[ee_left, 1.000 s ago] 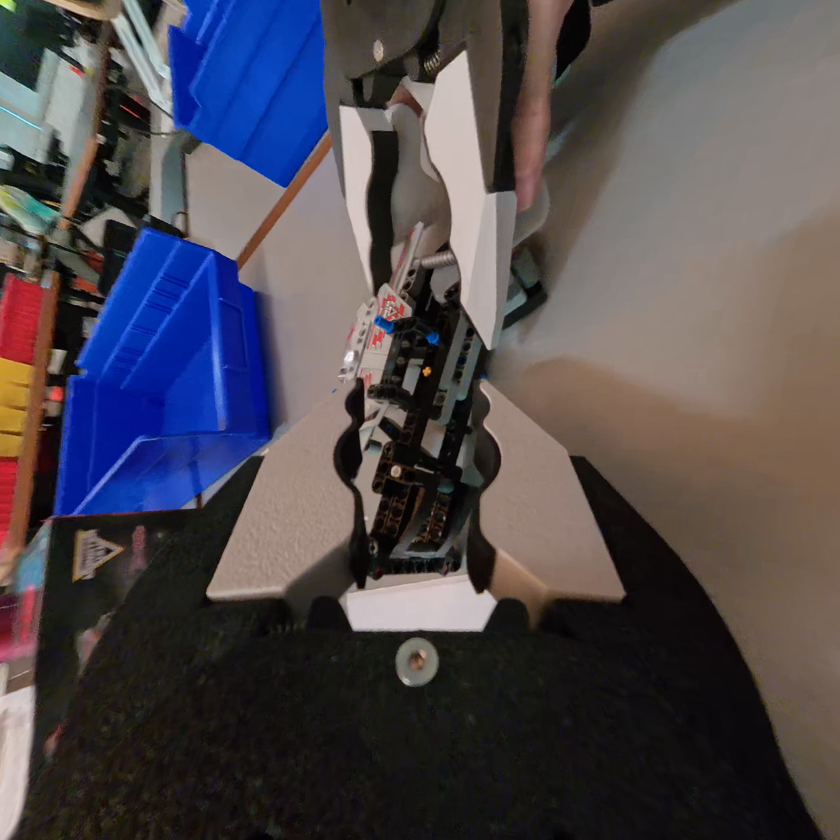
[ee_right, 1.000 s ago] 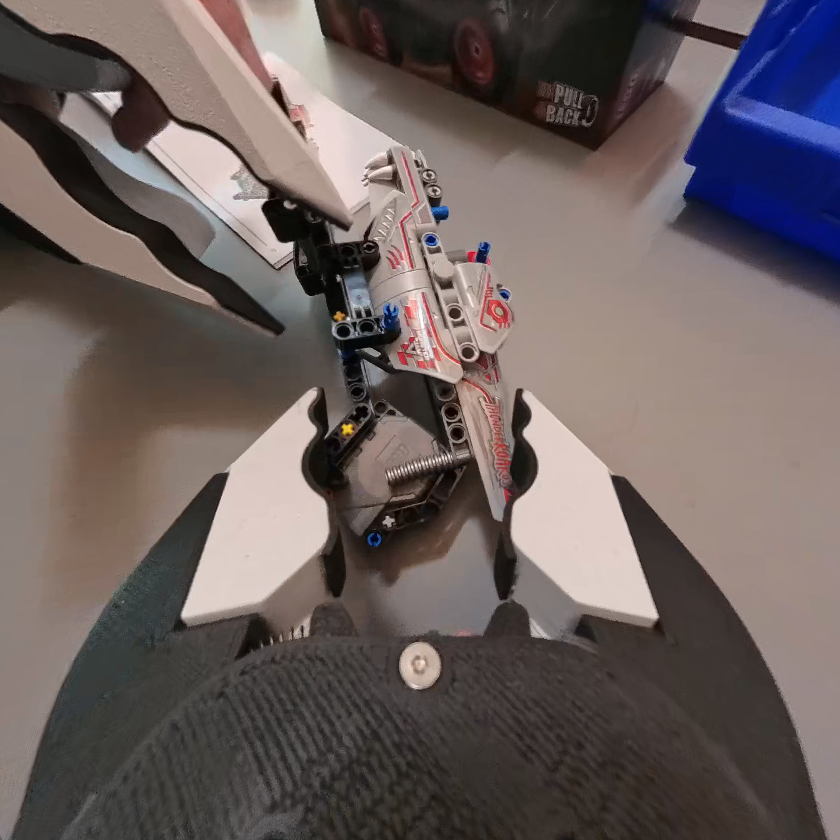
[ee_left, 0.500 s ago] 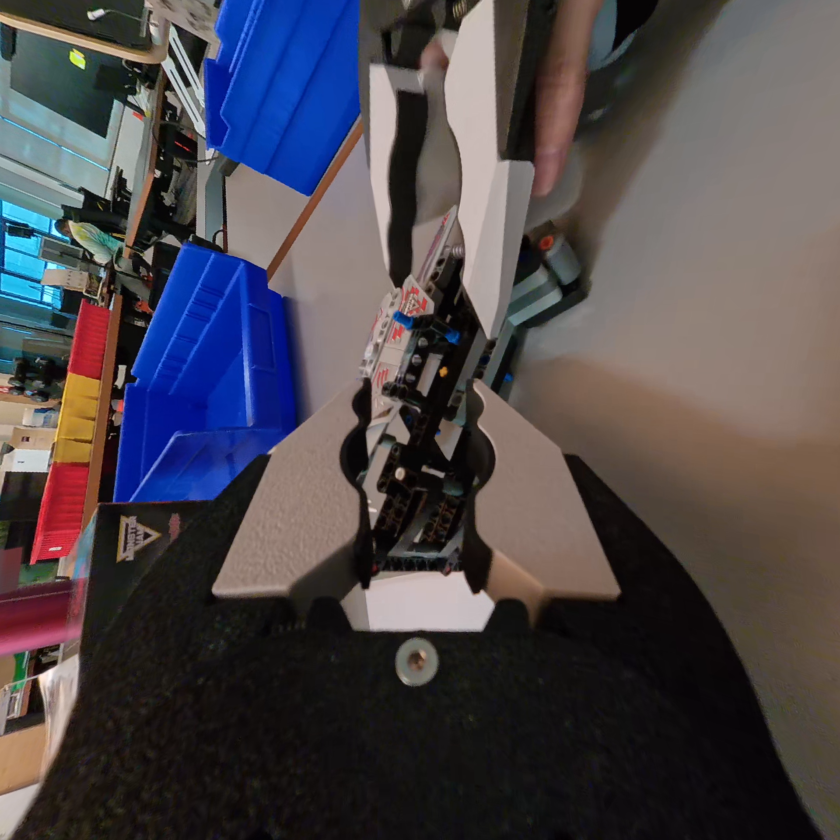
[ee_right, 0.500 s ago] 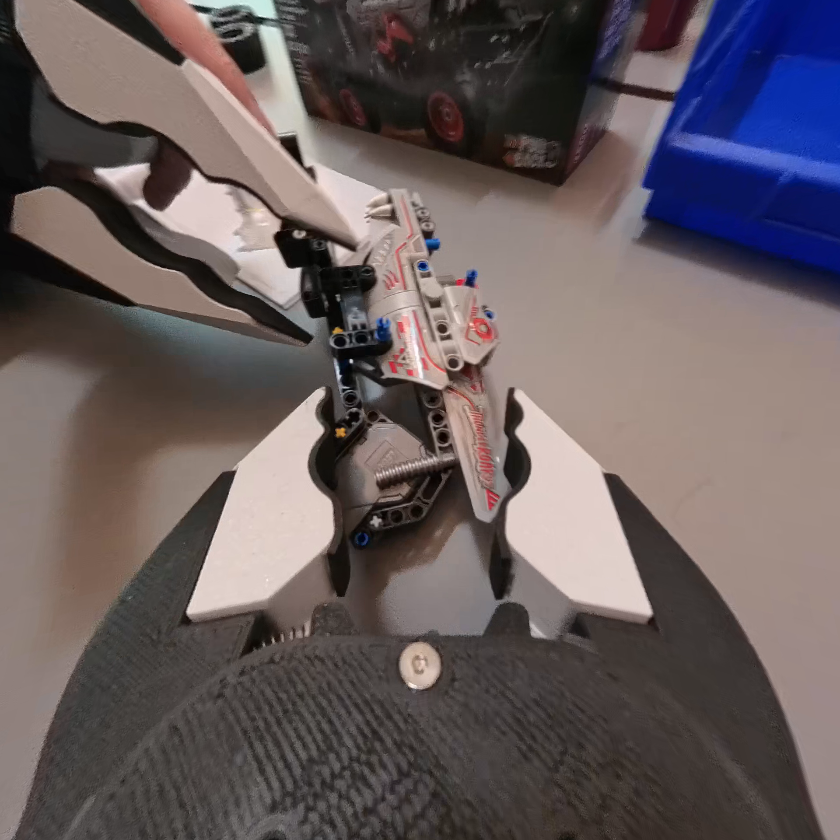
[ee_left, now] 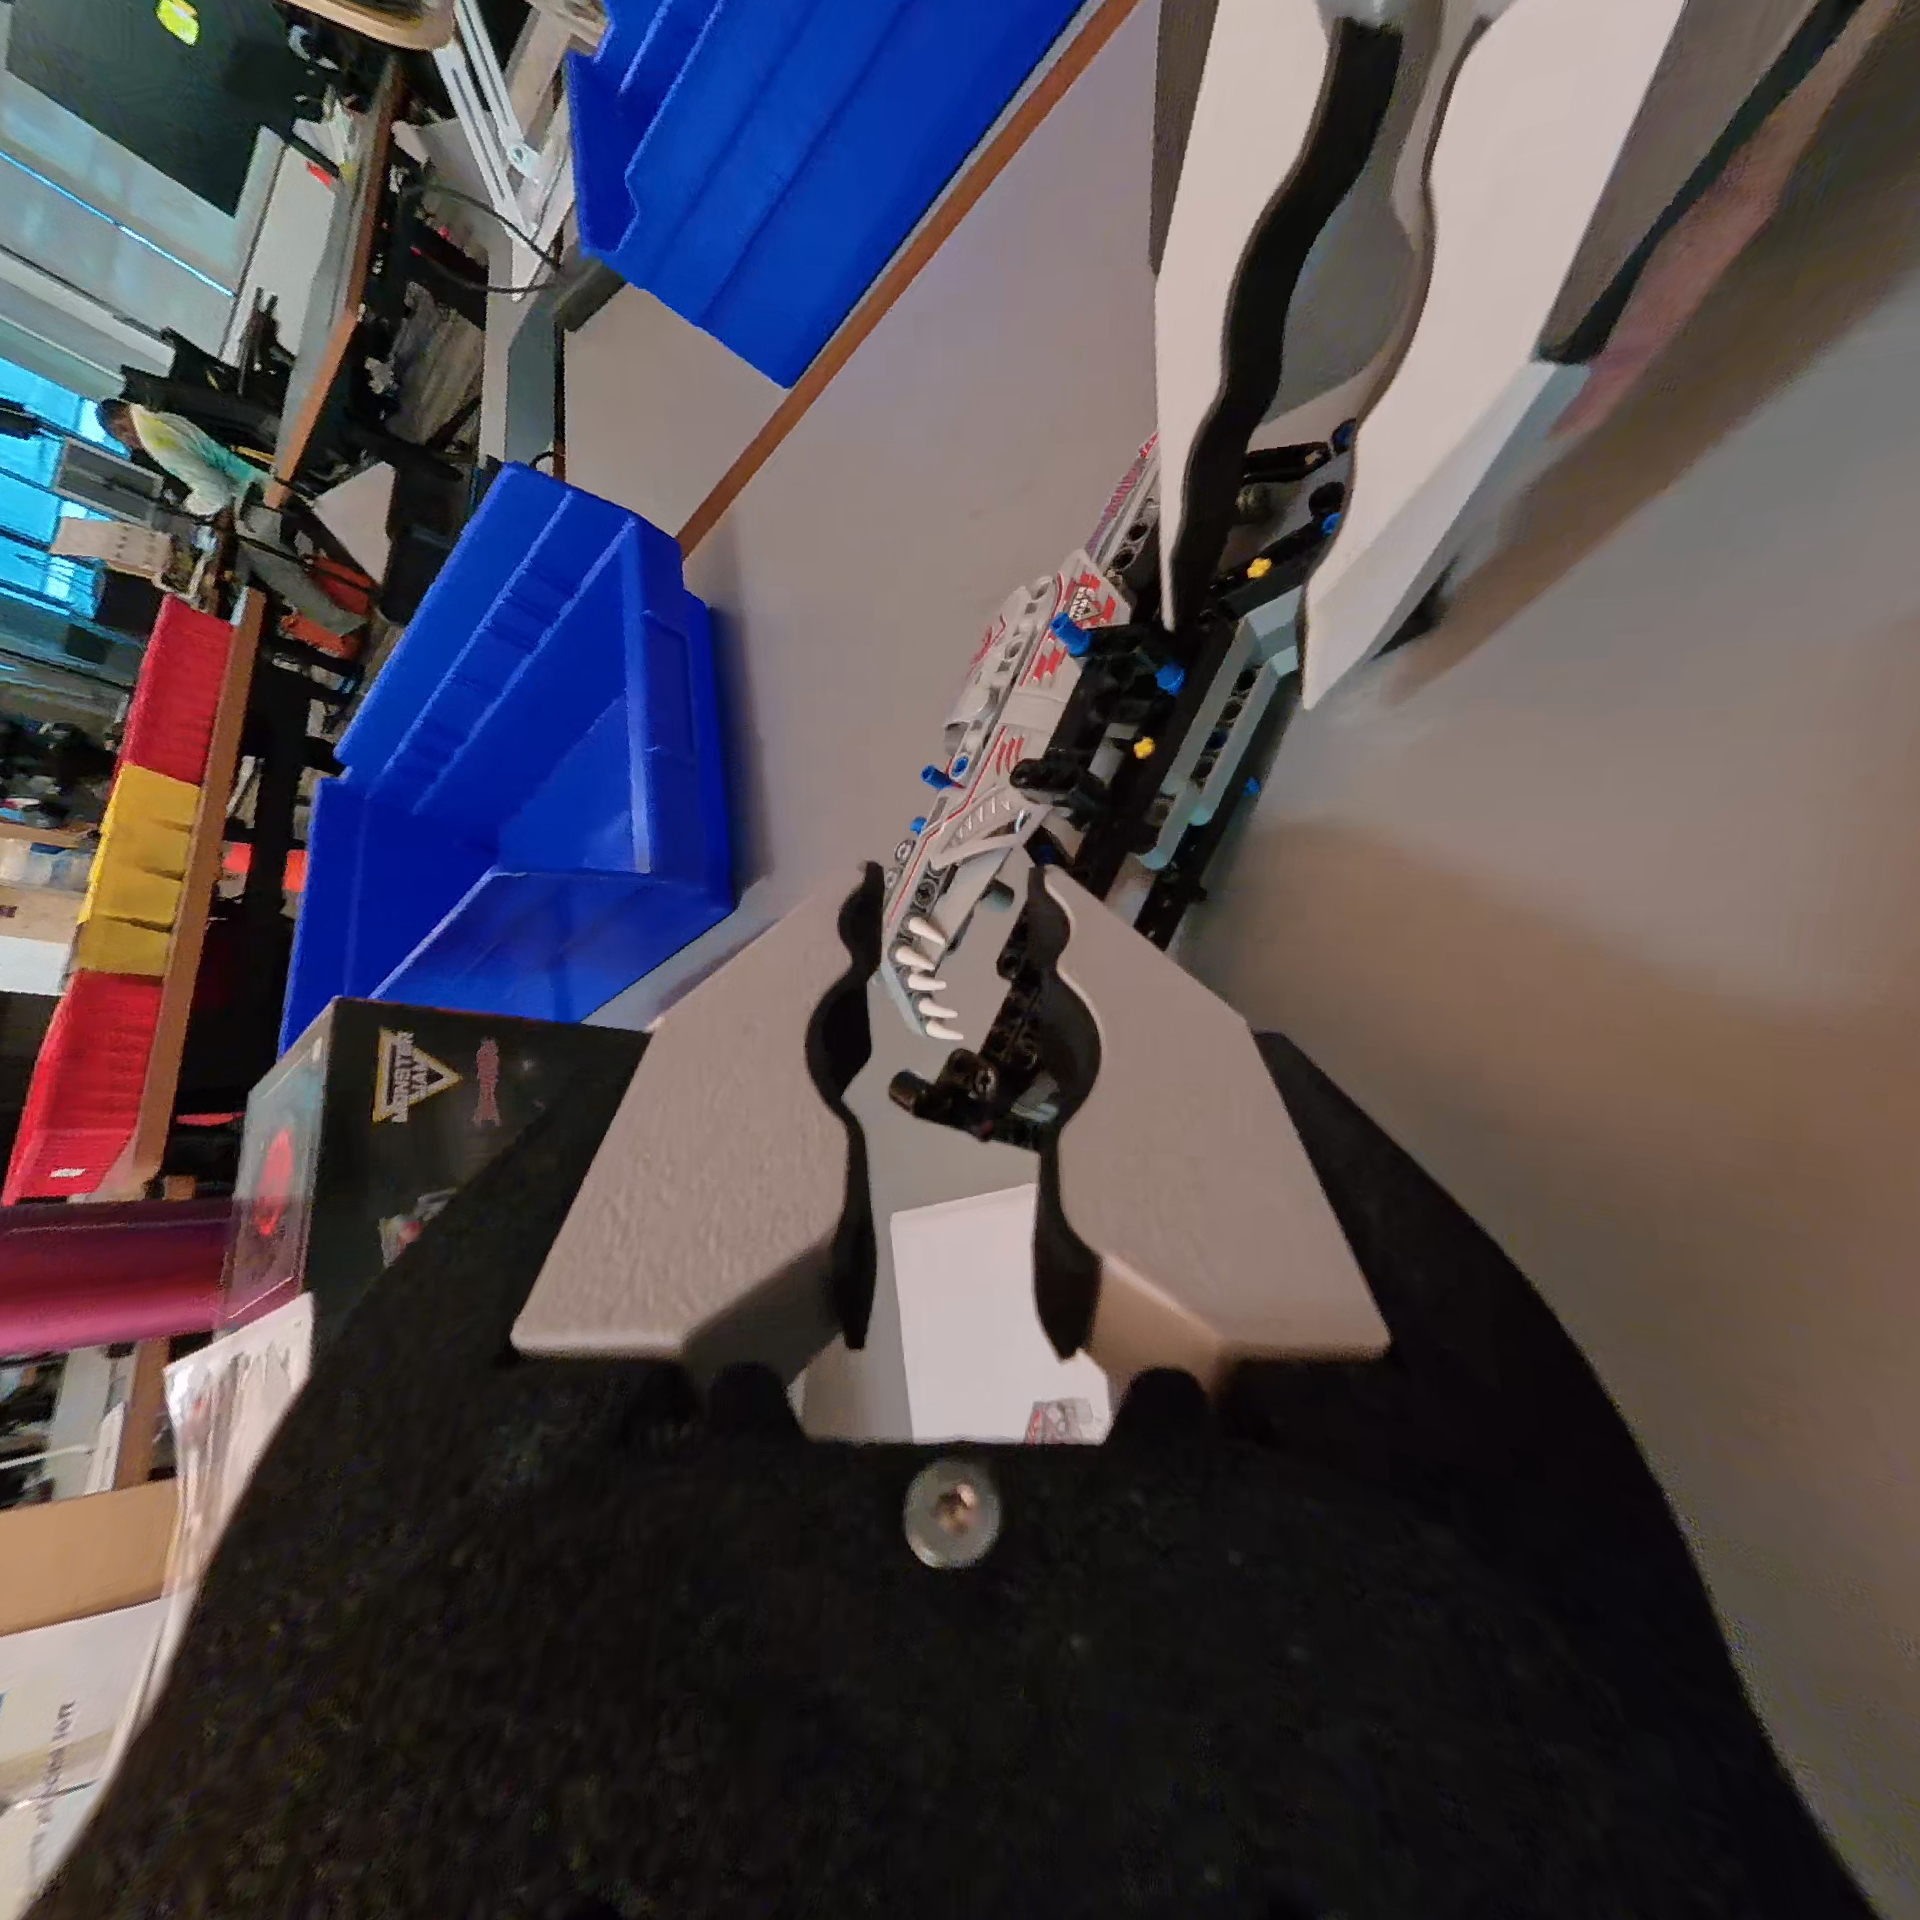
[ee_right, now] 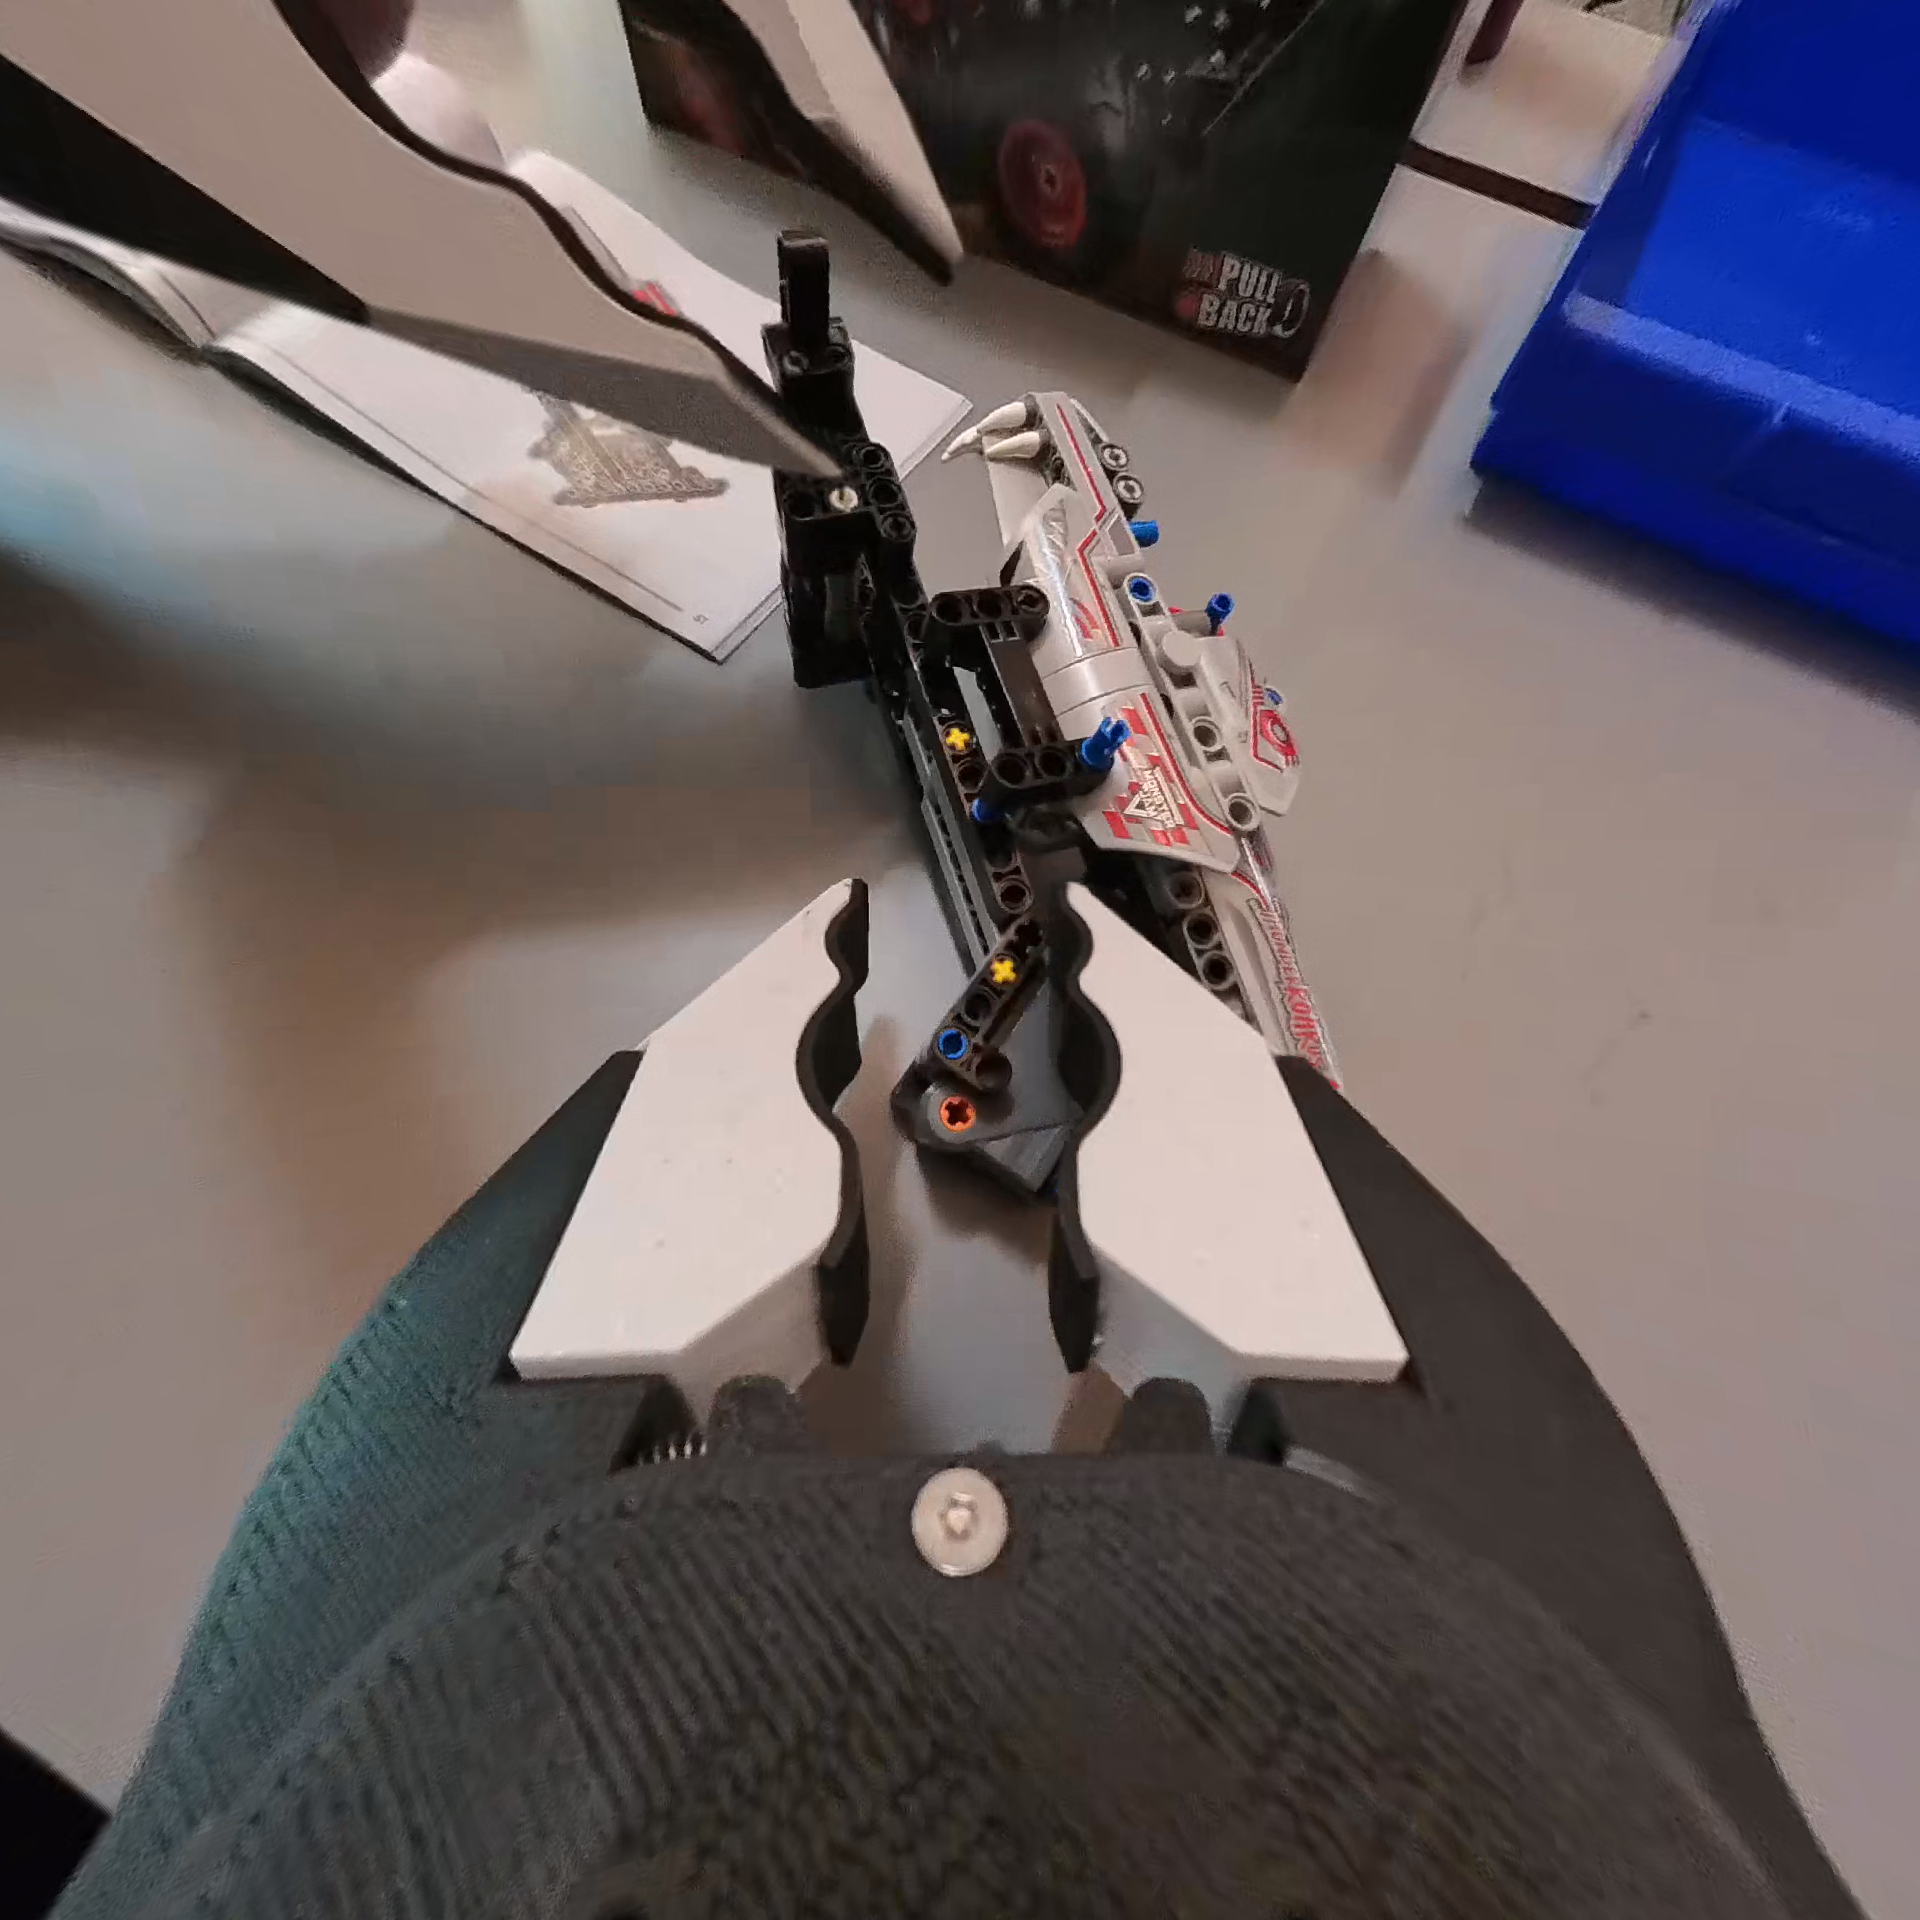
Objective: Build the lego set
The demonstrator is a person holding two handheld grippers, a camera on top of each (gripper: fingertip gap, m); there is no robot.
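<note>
The partly built lego model [ee_right: 1122, 707], with grey panels with red markings on a black beam frame, lies on the grey table [ee_right: 1558, 1039]. My right gripper [ee_right: 961, 899] stands around its rear end. A black beam touches the right finger, and a strip of table shows beside the left finger. My left gripper [ee_left: 951, 894] stands around the toothed front end [ee_left: 925, 977], also with a gap on one side. Each gripper shows in the other's view: the left gripper [ee_right: 883, 372] has one fingertip on the black front block, and the right gripper [ee_left: 1247, 660] is at the top.
An open instruction booklet [ee_right: 582, 457] lies under the model's front end. The dark set box [ee_right: 1143, 156] stands behind it. Blue bins [ee_right: 1714, 364] sit at the right, and they also show in the left wrist view [ee_left: 540, 748]. The table edge [ee_left: 883, 301] runs past them. There is about 8 cm between the tips of the two grippers.
Both grippers have drawn back toward the model's two ends and their jaws stand narrower. The model has rolled, so its beam side now faces up in the right wrist view.
</note>
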